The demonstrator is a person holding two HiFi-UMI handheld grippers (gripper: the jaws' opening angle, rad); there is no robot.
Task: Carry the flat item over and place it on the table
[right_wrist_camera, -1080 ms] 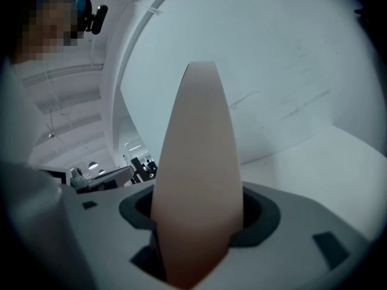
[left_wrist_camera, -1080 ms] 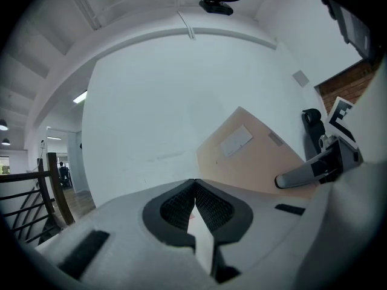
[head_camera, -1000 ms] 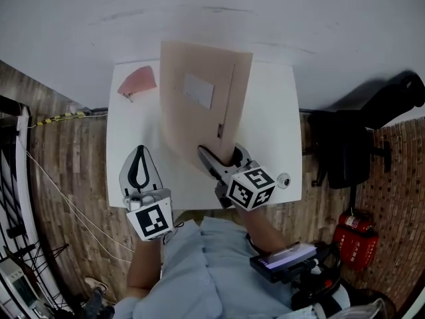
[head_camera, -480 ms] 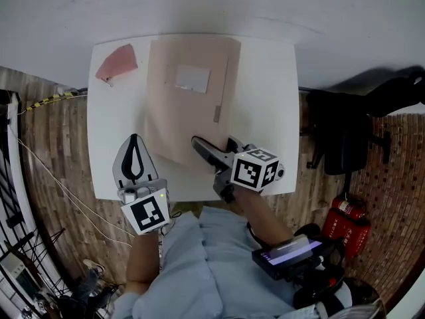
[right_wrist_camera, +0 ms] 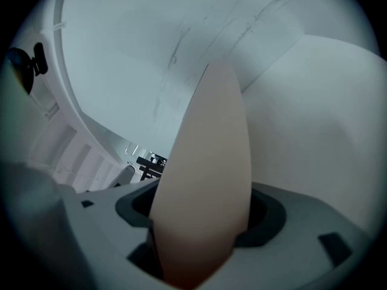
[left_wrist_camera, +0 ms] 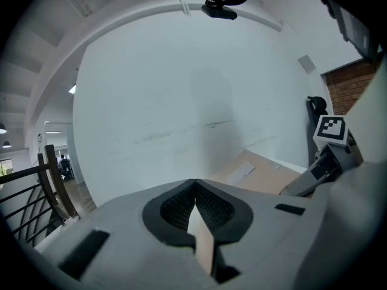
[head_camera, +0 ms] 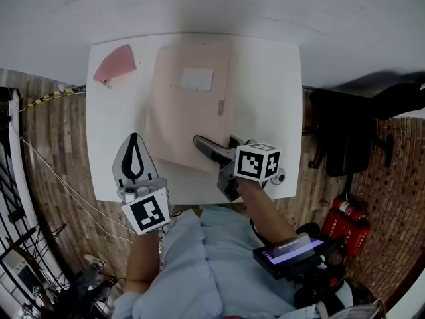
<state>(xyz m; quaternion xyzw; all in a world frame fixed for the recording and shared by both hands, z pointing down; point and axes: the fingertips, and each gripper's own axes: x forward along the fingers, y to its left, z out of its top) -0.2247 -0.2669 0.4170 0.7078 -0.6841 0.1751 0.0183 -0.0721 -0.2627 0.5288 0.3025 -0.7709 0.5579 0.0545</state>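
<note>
A flat tan envelope with a white label lies on the white table. My right gripper is at the envelope's near right corner. Its jaws are opening, and the corner stands loosely in the gap between them. Over the table's near left part my left gripper is shut with nothing in it. In the left gripper view the envelope shows beyond the shut tips.
A pink scrap lies at the table's far left corner. Right of the table stand a black chair and a red fire extinguisher. Cables run over the wooden floor on the left. A white wall is behind the table.
The envelope has come down from a raised, tilted position to lie flat on the table. The right gripper's jaws have spread wider around its corner. The left gripper stays put.
</note>
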